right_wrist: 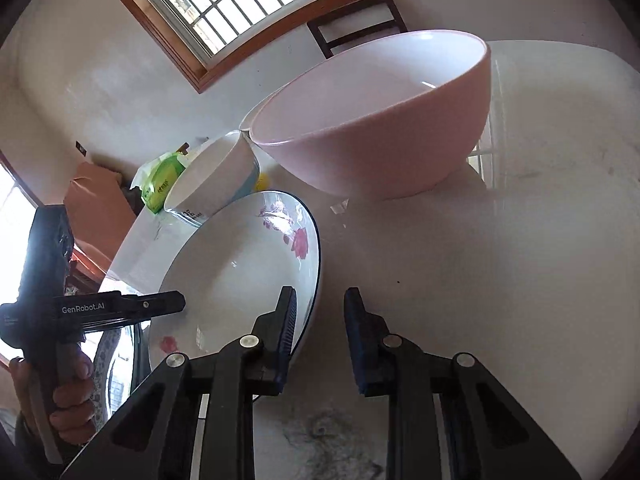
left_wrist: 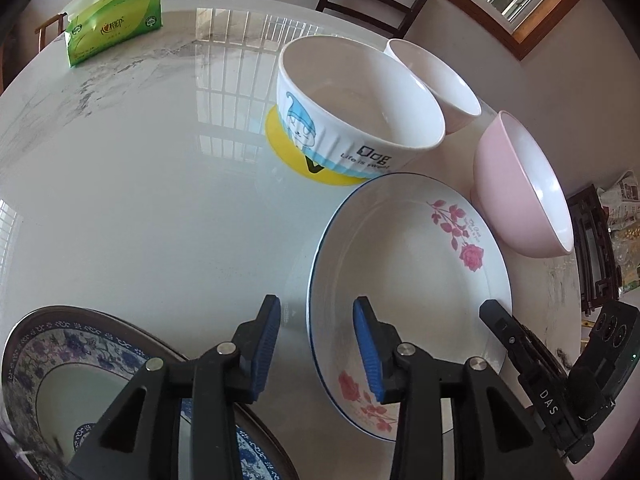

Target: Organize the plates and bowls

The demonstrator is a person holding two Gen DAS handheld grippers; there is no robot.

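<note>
Left gripper [left_wrist: 316, 344] is straddling the near rim of the rose plate [left_wrist: 400, 272], its jaws a little apart and pinching nothing yet. Right gripper [right_wrist: 320, 328] is waiting at the opposite rim with a narrow gap; whether one pad is already touching the edge, I cannot tell. The plate is lying on the table [left_wrist: 140, 160], beside the blue-patterned plate [left_wrist: 60, 356].

I am judging that the glossy rim may be slipping out if the pads bite too shallow, or the plate tipping if one side is lifting first. The pink bowl [left_wrist: 516, 200] is standing just beside its far edge, so a swing could knock it. The cartoon bowl [left_wrist: 360, 100] and the tissue pack [left_wrist: 112, 20] are standing farther away.
</note>
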